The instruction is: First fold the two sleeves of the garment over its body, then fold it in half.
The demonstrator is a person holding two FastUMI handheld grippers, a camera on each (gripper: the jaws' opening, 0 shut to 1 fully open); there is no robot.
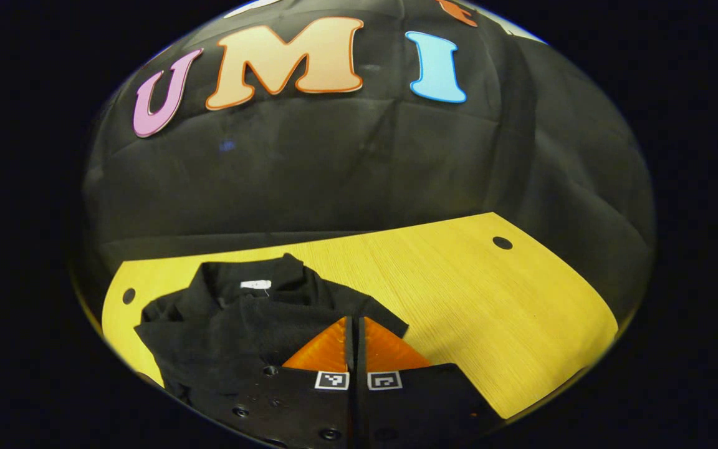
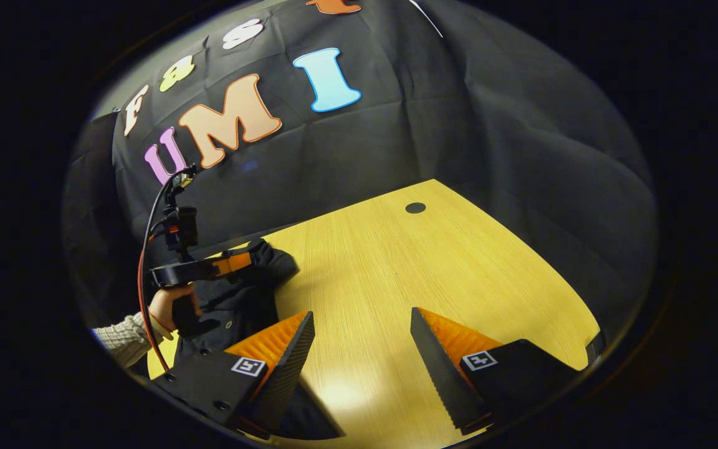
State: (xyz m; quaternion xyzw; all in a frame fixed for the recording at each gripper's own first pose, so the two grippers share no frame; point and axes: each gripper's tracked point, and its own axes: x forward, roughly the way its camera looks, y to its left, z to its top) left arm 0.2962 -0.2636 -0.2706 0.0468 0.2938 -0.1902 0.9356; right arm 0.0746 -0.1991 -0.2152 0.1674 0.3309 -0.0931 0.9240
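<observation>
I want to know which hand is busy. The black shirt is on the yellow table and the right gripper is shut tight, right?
Not quite. The right gripper is open, its fingers wide apart over the table, as the right gripper view shows. The black shirt is on the yellow table.

left gripper (image 1: 354, 330) fingers pressed together, right gripper (image 2: 362, 324) spread wide

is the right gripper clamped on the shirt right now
No, in the right gripper view the right gripper stands wide open above the bare wooden table, with the black garment off to its left.
</observation>
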